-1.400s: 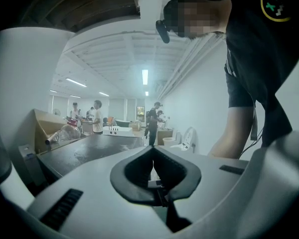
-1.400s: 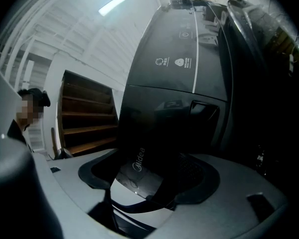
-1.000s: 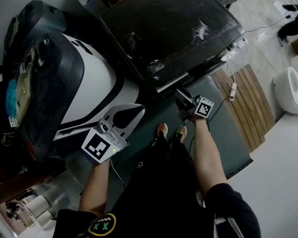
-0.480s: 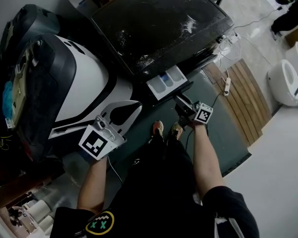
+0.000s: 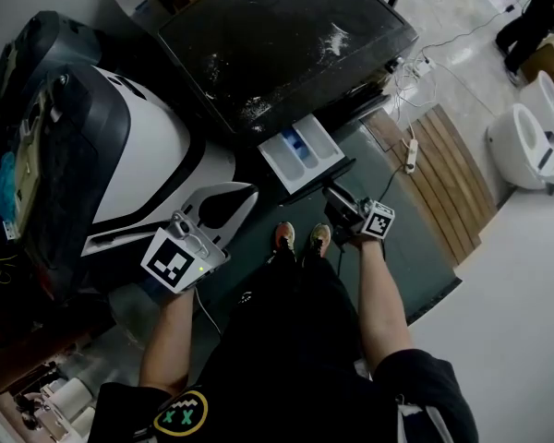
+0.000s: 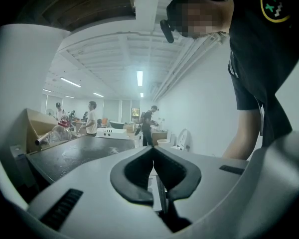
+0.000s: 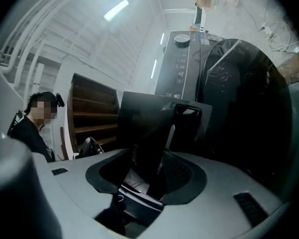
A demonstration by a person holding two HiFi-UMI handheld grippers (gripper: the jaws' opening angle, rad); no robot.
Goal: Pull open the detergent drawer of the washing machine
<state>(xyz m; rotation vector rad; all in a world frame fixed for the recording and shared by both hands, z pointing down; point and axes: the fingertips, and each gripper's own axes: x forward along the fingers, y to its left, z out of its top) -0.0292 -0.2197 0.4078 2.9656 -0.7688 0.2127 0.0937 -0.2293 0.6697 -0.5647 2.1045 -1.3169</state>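
Subject: the drawer (image 5: 282, 160) is found just above centre in the head view, standing out from the front edge of the machine (image 5: 286, 35), with its white tray and blue compartments exposed from above. Its sliding axis runs from upper left to lower right of that frame, square to the machine's front edge. The closed end points to lower right, toward the operator's feet. The right gripper (image 5: 335, 201) lies immediately to the lower right of the drawer, on that same line, and is plainly the nearer of the two. Its own view shows the drawer's dark front panel (image 7: 144, 128) standing upright between the pads. The jaws are at a narrow setting, have just been closing, and are clamped on that panel. The gripper is aimed back at the machine, along the drawer's length. The left gripper (image 5: 249, 194) sits at centre left, well apart from the drawer and off its axis. Its jaws are together with nothing between them, as its own view confirms. Assessment: the drawer appears largely extended. Any remaining travel calls for a straight pull to lower right along the slide. A sideways drift would likely rack the tray in its guide, or let the thin panel slip from the pads.
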